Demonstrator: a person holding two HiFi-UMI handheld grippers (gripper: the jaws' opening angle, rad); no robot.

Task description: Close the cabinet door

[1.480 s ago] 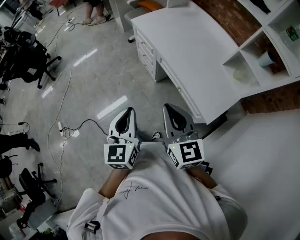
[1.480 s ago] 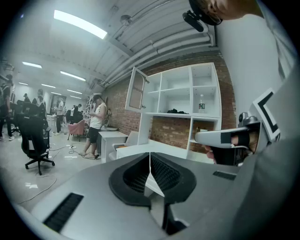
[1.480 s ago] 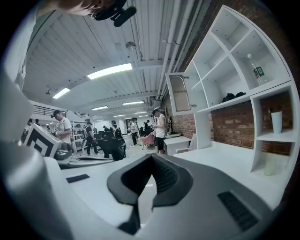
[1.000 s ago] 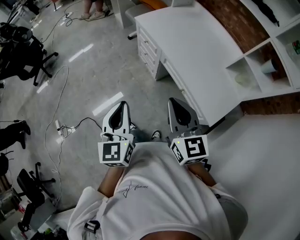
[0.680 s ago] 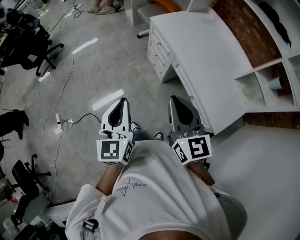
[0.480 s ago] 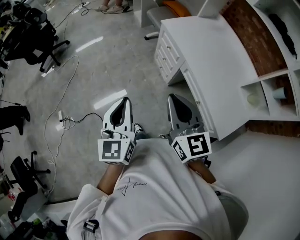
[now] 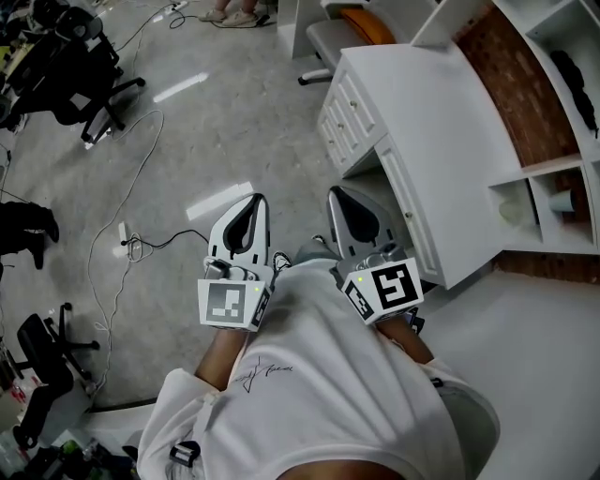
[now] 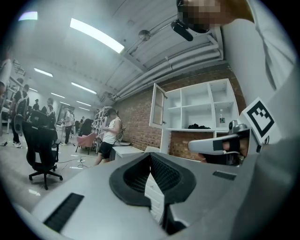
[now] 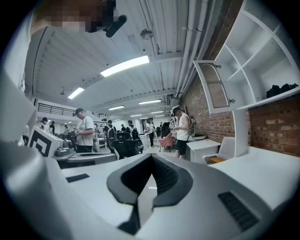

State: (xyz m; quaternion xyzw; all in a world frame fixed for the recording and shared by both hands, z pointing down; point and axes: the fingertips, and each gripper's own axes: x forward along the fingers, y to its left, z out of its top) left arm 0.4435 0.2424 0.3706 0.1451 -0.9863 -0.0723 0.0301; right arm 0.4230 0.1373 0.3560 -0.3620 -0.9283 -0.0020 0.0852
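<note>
The cabinet door [image 9: 213, 86] is a white-framed glass door high on the wall shelf unit, and it stands swung open; it shows in the left gripper view too [image 8: 157, 105]. In the head view its top edge [image 7: 439, 21] pokes out above the white desk [image 7: 441, 122]. My left gripper [image 7: 251, 202] and right gripper [image 7: 339, 195] are held close to the person's chest, side by side, both shut and empty. They are well short of the door. The shut jaws fill the lower part of both gripper views [image 8: 150, 157] [image 9: 151, 157].
White shelves [image 7: 553, 56] on a brick wall hold a cup [image 7: 562, 200] and dark items. The desk has drawers [image 7: 352, 112]. An orange-seated chair [image 7: 361, 21] stands behind it. Cables and a power strip [image 7: 125, 239] lie on the floor, black office chairs [image 7: 66, 70] at left, and people [image 9: 85, 133] beyond.
The head view has swung and moved nearer the desk, so the desk and shelves sit further right and up. Both grippers stayed shut near the chest.
</note>
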